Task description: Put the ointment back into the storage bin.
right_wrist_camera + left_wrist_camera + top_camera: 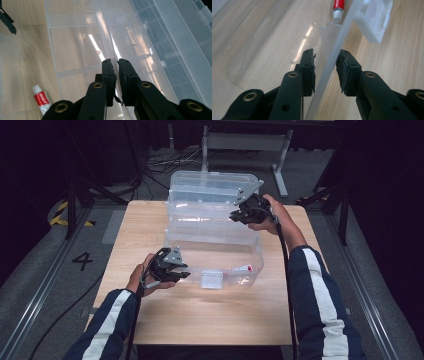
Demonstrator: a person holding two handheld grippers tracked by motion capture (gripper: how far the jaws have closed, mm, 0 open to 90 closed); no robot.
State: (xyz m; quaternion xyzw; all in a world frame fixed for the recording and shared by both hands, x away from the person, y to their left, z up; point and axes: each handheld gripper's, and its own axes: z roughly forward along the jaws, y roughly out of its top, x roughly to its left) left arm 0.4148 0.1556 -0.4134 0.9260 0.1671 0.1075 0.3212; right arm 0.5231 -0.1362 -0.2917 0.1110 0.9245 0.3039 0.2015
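While the lid (pixel 200 190) of the clear box (pixel 180 251) stands raised over the box's far side, the work looks to be somewhere in its middle, not at its end. The right tongs (pixel 234 216) are pinched nearly shut on a thin clear edge of that lid, toward the box's right end, so the lid is firmly in hand. The left tongs (pixel 186 274) sit at the box's near left corner, only narrowly parted. One jaw is inside the front wall and one outside. The left gripper view shows slivers of space beside the pads, so I judge them astride the wall and steadying it, not clamped on it. A small red and white tube (pixel 242 268) lies on the floor of the box near its front right corner, so the content seems to be in place already. The white latch (pixel 211 279) hangs loose at the middle of the box's front wall, just beside the left tongs and fastened to nothing. As I read it, what is done is the loading and the grip on the lid. What is left is to swing the lid down over the box, seat it on the rim, and press the latch home. The left tongs would also have to come off the front wall before the lid meets it. The box itself rests on the wooden table (pixel 210 320), square to its edge.
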